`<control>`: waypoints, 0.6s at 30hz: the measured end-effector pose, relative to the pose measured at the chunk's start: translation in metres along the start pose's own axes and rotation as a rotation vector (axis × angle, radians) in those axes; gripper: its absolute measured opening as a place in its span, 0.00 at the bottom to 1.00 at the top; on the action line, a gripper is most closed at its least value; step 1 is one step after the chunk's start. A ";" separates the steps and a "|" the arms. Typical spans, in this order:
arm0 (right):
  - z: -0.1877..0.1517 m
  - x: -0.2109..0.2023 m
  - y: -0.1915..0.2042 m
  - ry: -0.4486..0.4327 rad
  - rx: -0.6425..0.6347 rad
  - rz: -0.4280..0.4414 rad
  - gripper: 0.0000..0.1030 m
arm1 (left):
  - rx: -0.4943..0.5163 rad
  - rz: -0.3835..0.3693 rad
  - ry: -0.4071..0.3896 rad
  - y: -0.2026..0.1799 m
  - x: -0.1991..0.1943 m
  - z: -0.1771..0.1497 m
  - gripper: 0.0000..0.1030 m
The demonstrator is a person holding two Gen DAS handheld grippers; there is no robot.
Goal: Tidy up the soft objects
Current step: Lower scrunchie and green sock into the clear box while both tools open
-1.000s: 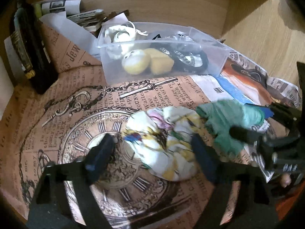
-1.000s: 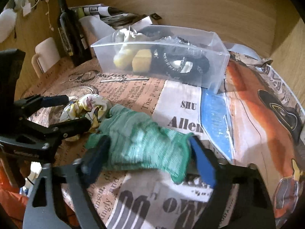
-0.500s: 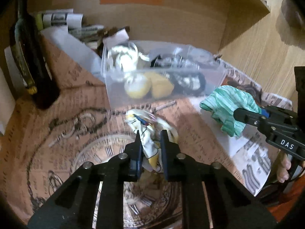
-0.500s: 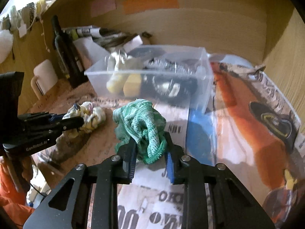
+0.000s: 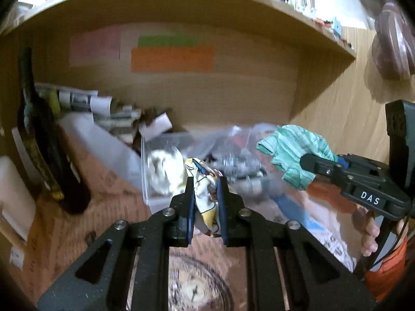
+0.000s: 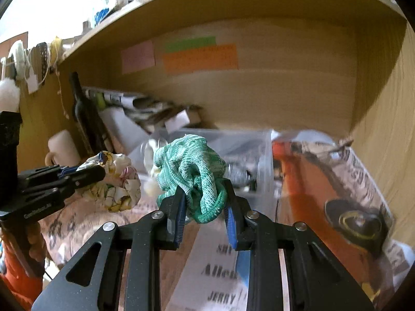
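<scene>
My left gripper (image 5: 205,181) is shut on a white floral scrunchie (image 5: 205,197) and holds it in the air in front of the clear plastic box (image 5: 155,194). The scrunchie also shows in the right wrist view (image 6: 114,184), held by the left gripper (image 6: 101,172). My right gripper (image 6: 203,189) is shut on a green knitted cloth (image 6: 189,165), lifted above the newspaper. The cloth (image 5: 290,150) and right gripper (image 5: 306,159) show at the right of the left wrist view. The box (image 6: 262,171) holds several soft items.
A dark bottle (image 5: 44,142) and a white mug (image 6: 62,147) stand at the left. Rolled papers (image 5: 85,101) lie behind the box. A wooden shelf (image 5: 181,2) hangs overhead, with wooden walls behind and at the right. Printed paper (image 6: 218,272) covers the table.
Both grippers closed on their items and lifted them off the table. They have risen and tilted up toward the box, the scrunchie on the left and the green cloth on the right.
</scene>
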State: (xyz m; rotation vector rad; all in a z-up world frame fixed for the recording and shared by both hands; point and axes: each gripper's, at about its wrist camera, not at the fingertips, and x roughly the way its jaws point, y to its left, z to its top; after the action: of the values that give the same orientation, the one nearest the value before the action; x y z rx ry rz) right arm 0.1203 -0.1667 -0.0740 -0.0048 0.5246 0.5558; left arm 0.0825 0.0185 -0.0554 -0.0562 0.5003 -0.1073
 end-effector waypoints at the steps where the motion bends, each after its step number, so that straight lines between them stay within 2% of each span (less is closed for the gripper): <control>1: 0.004 0.001 -0.001 -0.011 -0.001 -0.001 0.23 | 0.004 0.001 -0.006 0.000 0.003 0.005 0.15; 5: 0.017 0.008 -0.003 -0.042 -0.002 0.006 0.23 | 0.022 0.017 -0.021 0.000 0.016 0.019 0.15; 9: 0.024 0.022 -0.005 -0.046 -0.007 -0.008 0.23 | 0.011 -0.008 -0.006 0.004 0.035 0.030 0.15; 18: 0.021 0.063 -0.016 0.034 0.009 -0.035 0.23 | -0.011 -0.029 0.088 0.010 0.088 0.028 0.15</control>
State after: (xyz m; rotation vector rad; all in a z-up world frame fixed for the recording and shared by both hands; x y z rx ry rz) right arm 0.1841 -0.1451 -0.0877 -0.0146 0.5587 0.5198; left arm 0.1734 0.0190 -0.0730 -0.0694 0.5883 -0.1362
